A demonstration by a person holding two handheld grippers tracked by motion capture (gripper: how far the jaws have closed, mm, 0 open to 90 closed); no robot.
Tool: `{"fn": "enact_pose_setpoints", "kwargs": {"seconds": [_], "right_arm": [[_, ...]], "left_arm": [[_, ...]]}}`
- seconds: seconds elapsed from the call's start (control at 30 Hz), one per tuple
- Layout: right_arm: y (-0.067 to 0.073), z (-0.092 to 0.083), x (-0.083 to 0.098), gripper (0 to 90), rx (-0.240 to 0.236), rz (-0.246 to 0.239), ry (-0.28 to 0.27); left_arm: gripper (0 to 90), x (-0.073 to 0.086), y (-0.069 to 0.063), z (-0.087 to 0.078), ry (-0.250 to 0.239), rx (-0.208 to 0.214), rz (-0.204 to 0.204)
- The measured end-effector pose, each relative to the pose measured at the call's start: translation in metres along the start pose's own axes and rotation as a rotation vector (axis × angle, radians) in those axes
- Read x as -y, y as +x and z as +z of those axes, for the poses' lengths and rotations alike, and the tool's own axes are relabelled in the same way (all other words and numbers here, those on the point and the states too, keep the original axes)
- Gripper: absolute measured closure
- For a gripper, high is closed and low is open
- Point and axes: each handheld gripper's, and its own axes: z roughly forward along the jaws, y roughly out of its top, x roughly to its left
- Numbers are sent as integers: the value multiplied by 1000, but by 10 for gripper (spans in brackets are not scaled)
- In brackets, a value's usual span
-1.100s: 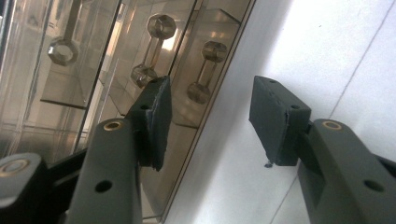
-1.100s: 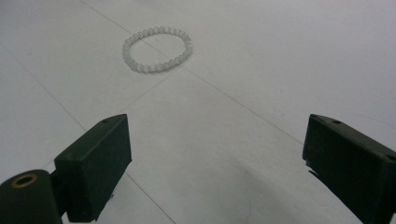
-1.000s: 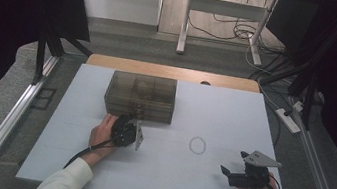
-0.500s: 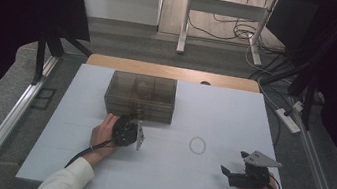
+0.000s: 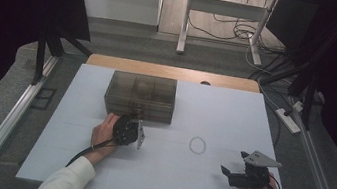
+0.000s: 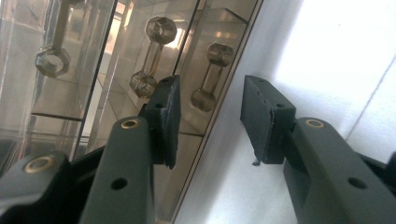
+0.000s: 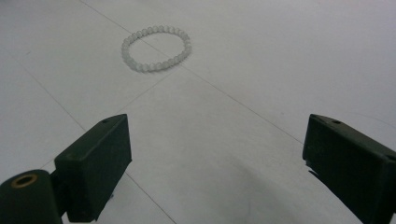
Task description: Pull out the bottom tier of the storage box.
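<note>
A smoky transparent box (image 5: pixel 140 95) with dumbbell-shaped drawer handles stands at the back left of the white board. My left gripper (image 5: pixel 135 118) is held against the box's front. In the left gripper view its jaws (image 6: pixel 215 121) stand apart on either side of one handle (image 6: pixel 210 77). They have just been closing, and the pads (image 6: pixel 169 116) do not press on the handle. A white bead bracelet (image 5: pixel 197 145) (image 7: pixel 156 48) lies flat in the middle of the board. My right gripper (image 5: pixel 225 173) (image 7: pixel 215 172) rests open at the front right and points at the bracelet from a distance.
The white board (image 5: pixel 164 180) covers a wooden table (image 5: pixel 175 72). A power strip (image 5: pixel 289 120) and cables lie on the floor to the right. A desk frame (image 5: pixel 185 21) stands behind, and metal rails run along both sides.
</note>
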Motion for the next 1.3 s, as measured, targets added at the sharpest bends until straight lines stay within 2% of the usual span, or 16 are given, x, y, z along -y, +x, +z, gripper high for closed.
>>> {"fn": "enact_pose_setpoints", "kwargs": {"seconds": [0.67,0.8,1.0,1.3], "right_arm": [[0,0,0,77,-2,-1,1],[0,0,0,77,-3,-2,1],[0,0,0,77,-2,-2,1],[0,0,0,77,-1,-2,3]], "left_arm": [[591,-1,-1,3,4,-20,19],[620,-1,-2,3,3,-24,20],[715,-1,-1,4,6,-32,18],[745,-1,-3,6,8,-51,33]]}}
